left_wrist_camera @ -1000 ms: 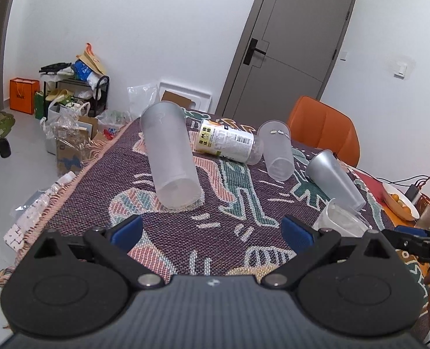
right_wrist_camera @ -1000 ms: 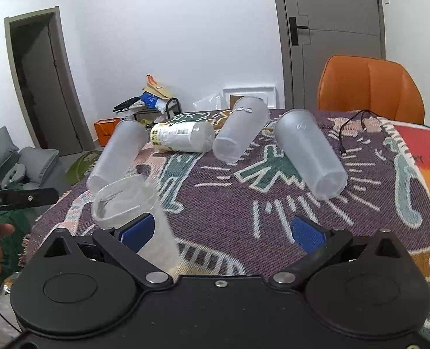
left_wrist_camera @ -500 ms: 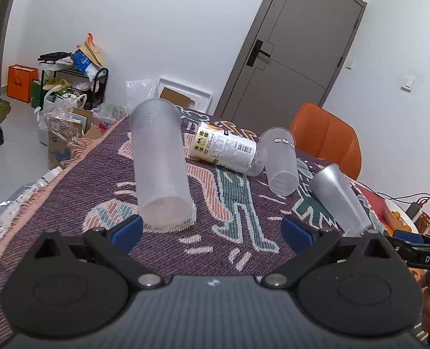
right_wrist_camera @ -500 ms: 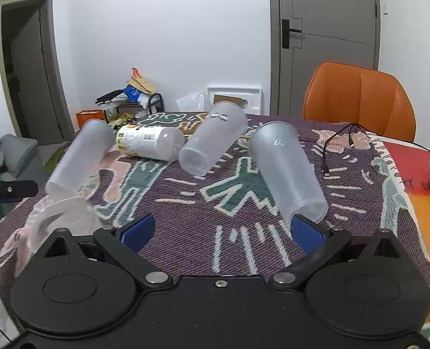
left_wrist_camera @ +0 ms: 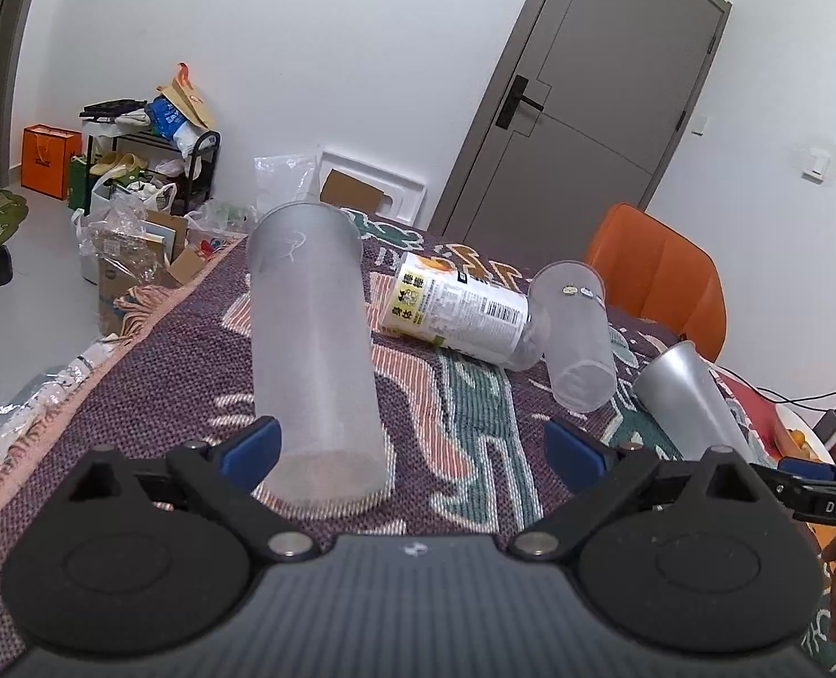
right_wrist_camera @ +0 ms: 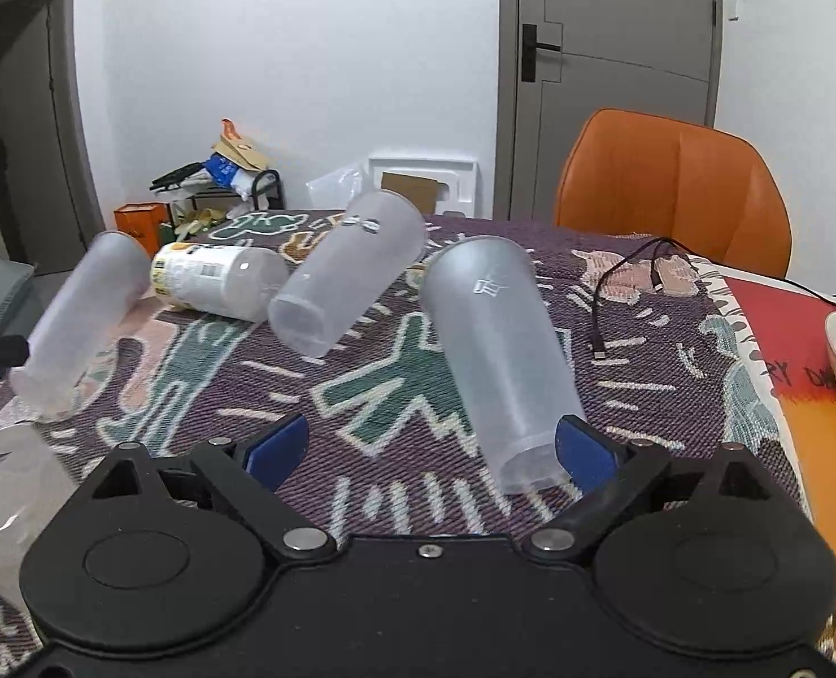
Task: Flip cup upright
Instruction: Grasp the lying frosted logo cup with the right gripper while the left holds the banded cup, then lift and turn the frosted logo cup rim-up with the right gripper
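Now left claw [left_wrist_camera: 412, 446] spread wide, right claw [right_wrist_camera: 429, 449] likewise, frosted cups lying tipped on patterned tablecloth [right_wrist_camera: 632, 395].

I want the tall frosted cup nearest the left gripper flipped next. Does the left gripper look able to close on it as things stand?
Probably yes. The left gripper is open, and the frosted cup lies on its side with its near end between the blue pads, nearer the left one. Nothing lies between them.
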The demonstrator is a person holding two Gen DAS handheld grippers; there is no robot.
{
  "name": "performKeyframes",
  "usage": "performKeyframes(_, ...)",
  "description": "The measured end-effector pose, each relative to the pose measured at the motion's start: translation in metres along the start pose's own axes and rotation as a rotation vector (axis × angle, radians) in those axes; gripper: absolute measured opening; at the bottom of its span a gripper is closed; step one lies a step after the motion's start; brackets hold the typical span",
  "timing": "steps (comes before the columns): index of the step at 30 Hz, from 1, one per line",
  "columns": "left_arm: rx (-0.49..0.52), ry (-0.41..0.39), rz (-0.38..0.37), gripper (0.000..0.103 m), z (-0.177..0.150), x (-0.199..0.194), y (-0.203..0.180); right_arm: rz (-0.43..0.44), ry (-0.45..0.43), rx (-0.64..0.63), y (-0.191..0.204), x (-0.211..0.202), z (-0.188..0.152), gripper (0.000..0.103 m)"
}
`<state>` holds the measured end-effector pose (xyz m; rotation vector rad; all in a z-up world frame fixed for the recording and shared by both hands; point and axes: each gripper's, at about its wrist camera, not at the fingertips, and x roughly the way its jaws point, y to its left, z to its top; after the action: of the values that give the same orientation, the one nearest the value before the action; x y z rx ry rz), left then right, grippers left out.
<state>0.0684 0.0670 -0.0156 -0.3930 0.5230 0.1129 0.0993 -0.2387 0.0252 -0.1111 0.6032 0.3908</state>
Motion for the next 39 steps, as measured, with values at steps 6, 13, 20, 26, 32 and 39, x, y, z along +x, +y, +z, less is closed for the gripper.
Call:
performKeyframes(6, 0.019, -0.006, 0.005, 0.098, 0.008, 0.012, -0.003, -0.018, 0.014, -0.004, -0.011, 0.019, 0.005, 0.094)
performKeyframes(13, 0.014, -0.009, 0.047, 0.098, 0.015, 0.026, 0.001, -0.027, 0.049, -0.018, -0.021, 0.042, 0.005, 0.092)
performKeyframes(20, 0.01, -0.001, 0.062, 0.098, 0.017, 0.034, 0.004, -0.034, 0.069, -0.031, -0.03, 0.062, 0.012, 0.088)
performKeyframes(26, 0.003, -0.003, 0.062, 0.098, 0.016, 0.03, 0.004, -0.033, 0.091, -0.06, -0.029, 0.078, 0.016, 0.084)
performKeyframes(32, -0.012, -0.008, 0.059, 0.098, 0.013, 0.02, 0.006, -0.039, 0.149, -0.053, -0.031, 0.09, 0.013, 0.059)
performKeyframes(39, -0.024, -0.029, 0.042, 0.098, 0.01, 0.0, 0.007, -0.021, 0.101, -0.063, -0.02, 0.059, 0.02, 0.058)
